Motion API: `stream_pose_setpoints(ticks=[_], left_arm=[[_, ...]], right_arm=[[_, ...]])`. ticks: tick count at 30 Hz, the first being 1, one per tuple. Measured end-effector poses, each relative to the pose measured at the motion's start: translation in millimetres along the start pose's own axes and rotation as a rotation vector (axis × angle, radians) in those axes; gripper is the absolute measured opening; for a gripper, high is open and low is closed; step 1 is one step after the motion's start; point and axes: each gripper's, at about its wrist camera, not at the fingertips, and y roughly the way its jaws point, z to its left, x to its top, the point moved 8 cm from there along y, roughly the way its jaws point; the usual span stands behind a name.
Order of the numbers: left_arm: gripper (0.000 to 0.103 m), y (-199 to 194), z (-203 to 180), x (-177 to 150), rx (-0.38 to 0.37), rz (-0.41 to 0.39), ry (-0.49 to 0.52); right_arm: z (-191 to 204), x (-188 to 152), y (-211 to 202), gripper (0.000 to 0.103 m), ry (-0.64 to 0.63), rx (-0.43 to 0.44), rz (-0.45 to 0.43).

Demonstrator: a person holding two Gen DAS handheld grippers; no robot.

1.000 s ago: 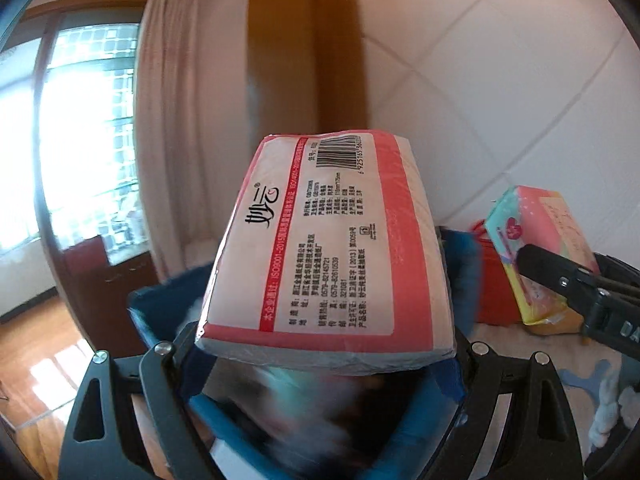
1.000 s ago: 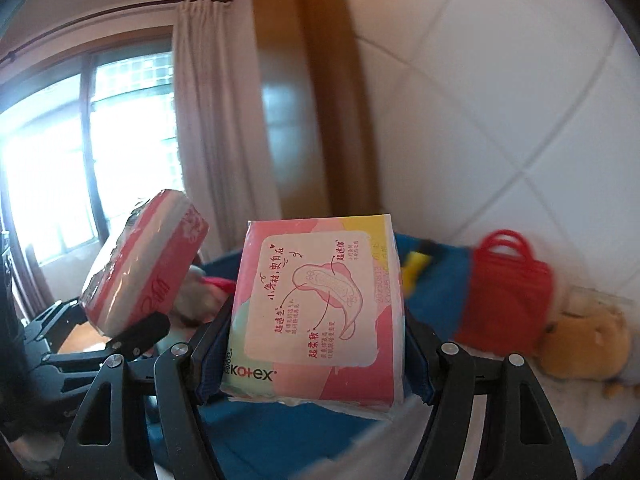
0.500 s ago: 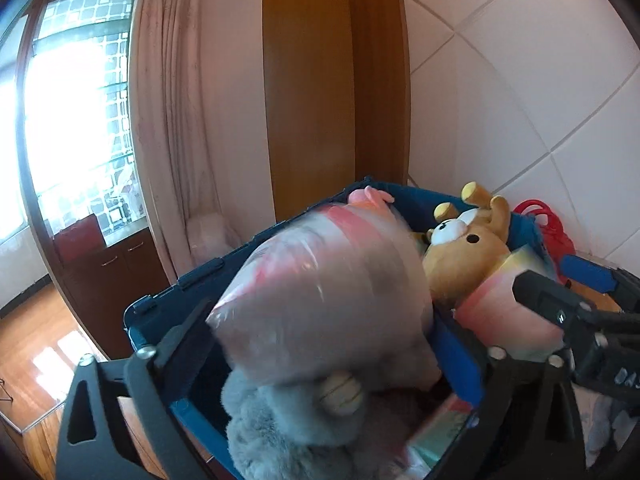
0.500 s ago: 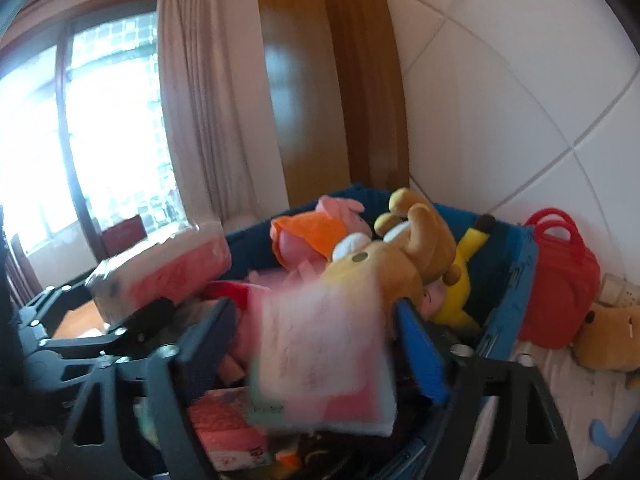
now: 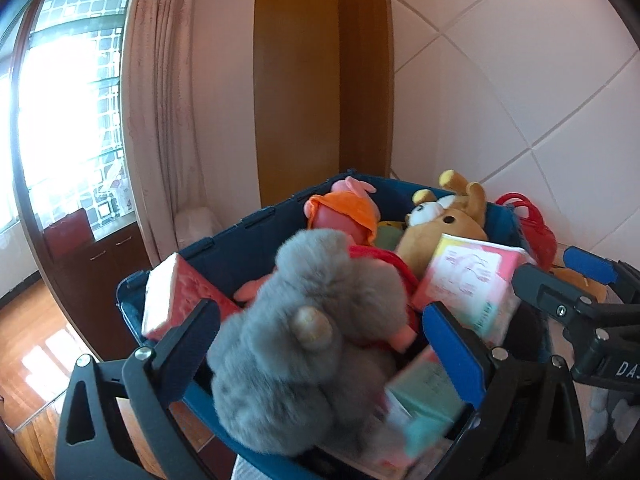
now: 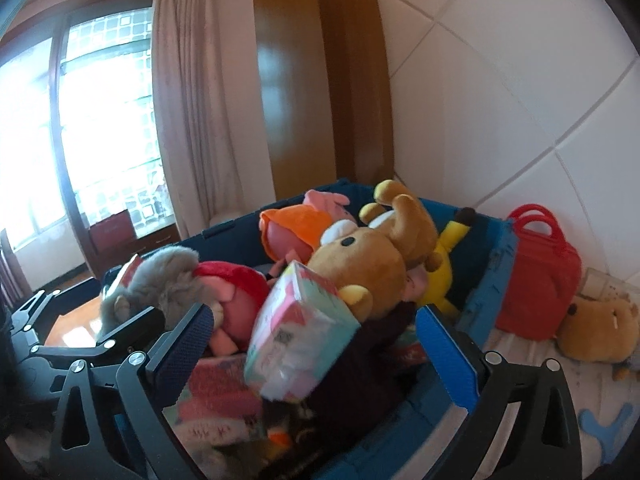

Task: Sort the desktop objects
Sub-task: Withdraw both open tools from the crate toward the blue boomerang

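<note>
A blue storage bin [image 5: 248, 226] full of plush toys lies under both grippers. The red-and-white tissue pack [image 5: 176, 300] leans against its left wall. My left gripper [image 5: 326, 332] is open over a grey plush [image 5: 304, 328], holding nothing. The pink pad pack [image 6: 300, 332] lies tilted in the bin [image 6: 496, 272] against a brown bear [image 6: 368, 264]. My right gripper [image 6: 316, 344] hangs over it with its jaws opening; the pack sits between them in the picture, but neither pad presses on it. The pad pack [image 5: 472, 280] also shows in the left wrist view.
A red toy handbag [image 6: 536, 280] and a second brown plush [image 6: 596, 332] sit right of the bin on a white cloth. An orange-hooded pink plush [image 6: 292, 236] and a yellow plush [image 6: 444, 256] fill the bin's back. Tiled wall, wooden post and curtain stand behind.
Both grippers opened and let go of their packs, which dropped into the bin. Both hands moved forward and slightly down over the bin.
</note>
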Motion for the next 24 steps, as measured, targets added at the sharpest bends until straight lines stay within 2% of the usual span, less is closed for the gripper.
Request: stream_pose_setpoints(ticks=[10, 17, 24], left_arm=[[0.103, -41, -55, -16, -0.064, -0.014, 0.017], [0.103, -75, -144, -35, -0.148, -0.014, 0.062], [0.103, -108, -245, -65, -0.212, 0.006, 0.091]], right_arm=[[-44, -21, -65, 0.103, 0.003, -0.113, -0.024], [-102, -46, -129, 0.103, 0.026, -0.187, -0.037], [-190, -72, -200, 0.103, 0.063, -0.254, -0.036]])
